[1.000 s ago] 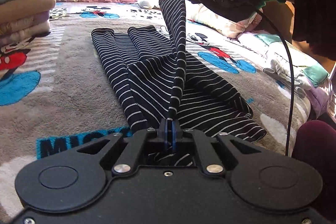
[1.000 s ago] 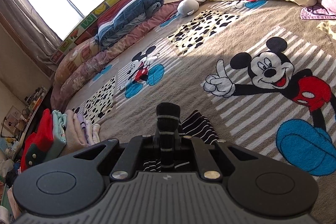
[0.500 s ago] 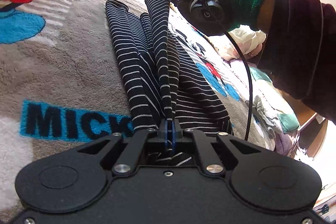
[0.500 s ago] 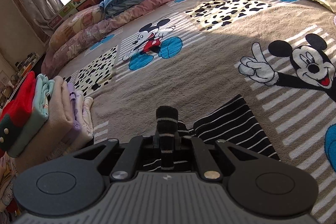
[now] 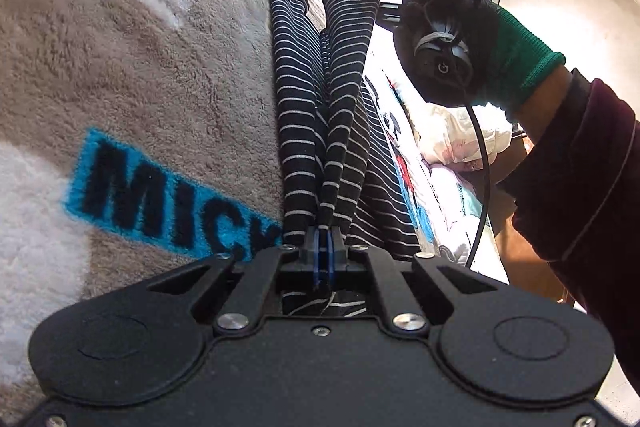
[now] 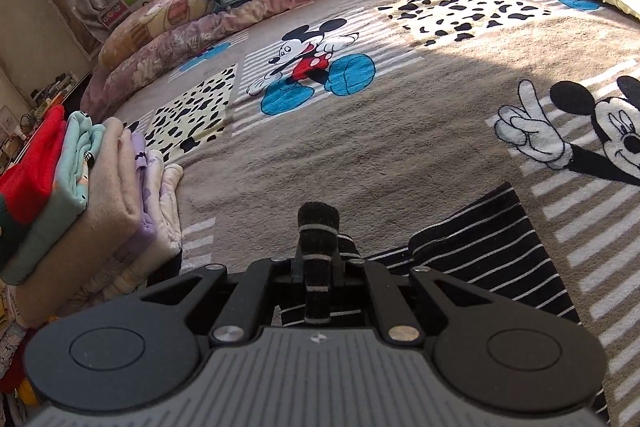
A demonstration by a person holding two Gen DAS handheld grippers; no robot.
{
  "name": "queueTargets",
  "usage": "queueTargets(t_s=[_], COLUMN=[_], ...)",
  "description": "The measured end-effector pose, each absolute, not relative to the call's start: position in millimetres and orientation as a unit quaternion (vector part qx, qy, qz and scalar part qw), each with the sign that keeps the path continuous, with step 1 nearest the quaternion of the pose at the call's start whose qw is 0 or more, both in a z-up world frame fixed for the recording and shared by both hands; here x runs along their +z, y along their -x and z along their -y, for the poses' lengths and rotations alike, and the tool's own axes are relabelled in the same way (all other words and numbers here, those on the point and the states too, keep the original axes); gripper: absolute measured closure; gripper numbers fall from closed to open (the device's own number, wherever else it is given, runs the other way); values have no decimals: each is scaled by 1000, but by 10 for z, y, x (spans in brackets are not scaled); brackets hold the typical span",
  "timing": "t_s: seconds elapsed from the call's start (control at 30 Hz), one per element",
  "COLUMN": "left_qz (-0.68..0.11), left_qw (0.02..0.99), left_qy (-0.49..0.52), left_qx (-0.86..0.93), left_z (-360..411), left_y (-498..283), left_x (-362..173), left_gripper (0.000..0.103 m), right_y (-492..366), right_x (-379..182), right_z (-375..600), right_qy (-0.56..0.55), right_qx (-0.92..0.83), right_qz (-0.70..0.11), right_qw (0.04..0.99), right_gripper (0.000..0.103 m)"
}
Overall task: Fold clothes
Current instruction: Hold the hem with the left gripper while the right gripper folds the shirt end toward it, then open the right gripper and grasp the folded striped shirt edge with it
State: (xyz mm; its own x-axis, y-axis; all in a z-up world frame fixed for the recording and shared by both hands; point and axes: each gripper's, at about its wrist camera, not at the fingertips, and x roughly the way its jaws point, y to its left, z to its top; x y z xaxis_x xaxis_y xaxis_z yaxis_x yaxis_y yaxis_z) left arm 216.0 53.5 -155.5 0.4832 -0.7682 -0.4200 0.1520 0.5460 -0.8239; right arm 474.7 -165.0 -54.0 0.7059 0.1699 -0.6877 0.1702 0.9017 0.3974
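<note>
Left gripper [image 5: 323,247] clamped on striped garment [image 5: 316,115], right gripper [image 6: 318,247] pinching its far end, cloth's long axis stretched straight ahead between them, rest lying on blanket [image 6: 400,131] just below.

Left gripper [image 5: 323,247] has its jaws pinched tight together, blue pads nearly touching, with a fold of the striped garment [image 5: 340,131] caught between them. It's tilted hard over to one side. Right gripper [image 6: 318,251] is clamped too, jaws closed on a bunched end of the same cloth, which pokes up past the tips. From the left wrist view, the right gripper sits raised off the bed, held by a hand [image 5: 460,55] in a black glove with a green cuff, dark maroon sleeve [image 5: 580,179] behind it.
</note>
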Motion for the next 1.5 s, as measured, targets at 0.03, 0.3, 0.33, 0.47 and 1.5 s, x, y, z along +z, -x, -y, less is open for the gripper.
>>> queueTargets(t_s=[0.03,0.3,0.33,0.47,1.5], left_qz=[-413,-416,-416,-417,-419], left_qw=[776,774,773,771,776], left_qy=[374,380,381,386,381], left_qx=[-296,-290,-289,-287,-277], left_z=[-537,-556,-558,-601,-573], left_y=[-2162,-2182,-2185,-2159,-2127], left_x=[-1553,-1539,-1537,-1542,-1514], left_gripper=[100,100,100,100,100], right_y=[-4756,-4820,-4842,-4861,-4466], right_x=[-549,-627,-649,-627,-753], right_z=[1632,1577,1576,1642,2130], right_qy=[-218,-201,-202,-219,-167], right_qx=[2,8,11,25,122], right_qz=[-385,-397,-403,-392,-356], right_qw=[897,895,892,893,911], right_gripper=[94,94,93,79,98])
